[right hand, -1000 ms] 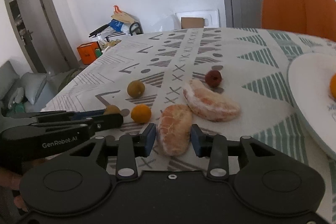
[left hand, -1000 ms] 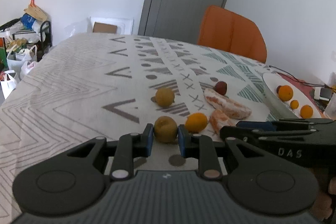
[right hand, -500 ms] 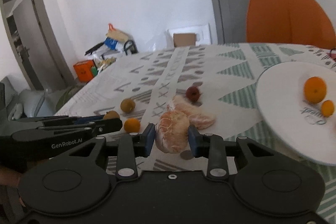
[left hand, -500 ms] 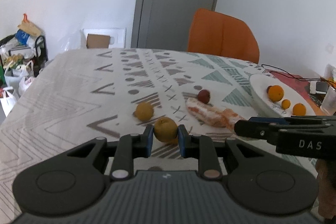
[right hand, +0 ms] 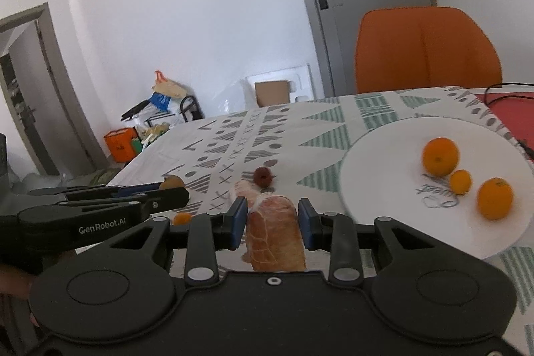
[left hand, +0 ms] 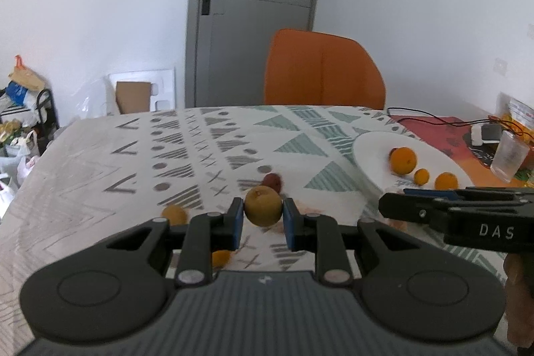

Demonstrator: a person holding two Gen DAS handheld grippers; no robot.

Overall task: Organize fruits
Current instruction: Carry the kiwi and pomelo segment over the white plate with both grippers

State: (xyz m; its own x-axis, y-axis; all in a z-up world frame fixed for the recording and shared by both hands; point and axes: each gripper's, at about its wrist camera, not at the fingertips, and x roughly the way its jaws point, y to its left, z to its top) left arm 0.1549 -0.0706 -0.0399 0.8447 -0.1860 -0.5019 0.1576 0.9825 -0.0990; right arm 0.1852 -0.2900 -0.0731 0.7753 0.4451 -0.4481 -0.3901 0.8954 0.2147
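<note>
We have a fruit in each gripper and both are clear of the bench, so the step in hand, as we judge it, is the carry to the white plate (right hand: 383, 155).

Nearest us, the left gripper (left hand: 262, 220) is clenched on a brownish-yellow round fruit (left hand: 262, 205), pads on its two sides. The right gripper (right hand: 271, 222) grasps a peeled citrus segment (right hand: 275, 231); its jaws have just been closing a little on it, and the segment sits lengthwise between the pads. It looks soft, so we should squeeze no harder and keep it level, or it may tear or slip out forward. The round fruit could roll once let go, so we should lower it well inside the rim before releasing.

The plate lies ahead to the right, with three oranges (right hand: 440, 156) along its far right side; the near left part is bare, and we should set down there, one gripper at a time, so the two do not collide.

Left on the bench (left hand: 100, 162) are a small orange fruit (right hand: 182, 218), another brownish fruit (left hand: 174, 215), a second peeled segment (right hand: 245, 188) and a dark red fruit (right hand: 262, 176).

Writing: "GenRobot.AI" on the left gripper's side in the right view, "DAS" on the right gripper's side in the left view. Script on the plate is too blurred to read.
</note>
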